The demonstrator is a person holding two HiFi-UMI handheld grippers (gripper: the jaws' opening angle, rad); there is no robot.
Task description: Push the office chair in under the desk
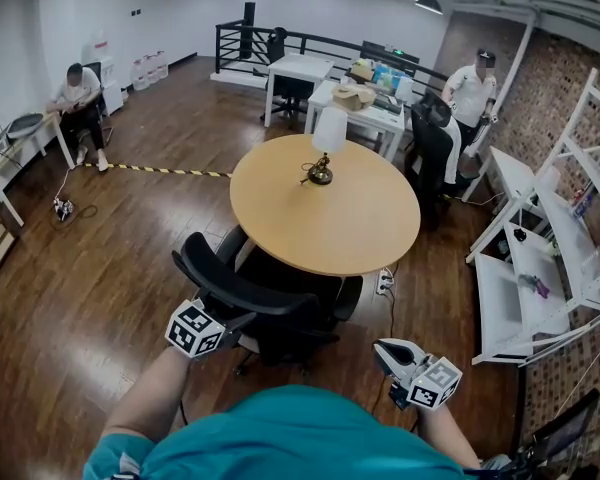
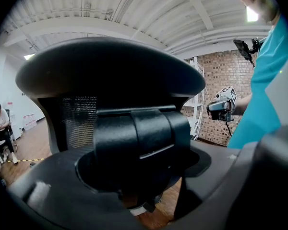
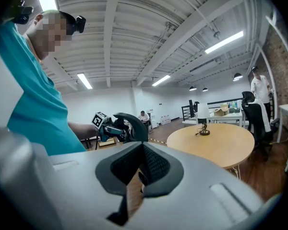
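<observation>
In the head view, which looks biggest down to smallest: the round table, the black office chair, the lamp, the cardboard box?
1. round table
2. office chair, partly hidden under the table
3. lamp and cardboard box look about alike; the box stands farther away, so no ranking.

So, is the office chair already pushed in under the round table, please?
Partly in: the office chair's seat sits under the round table's rim, while its backrest stands outside it.
</observation>
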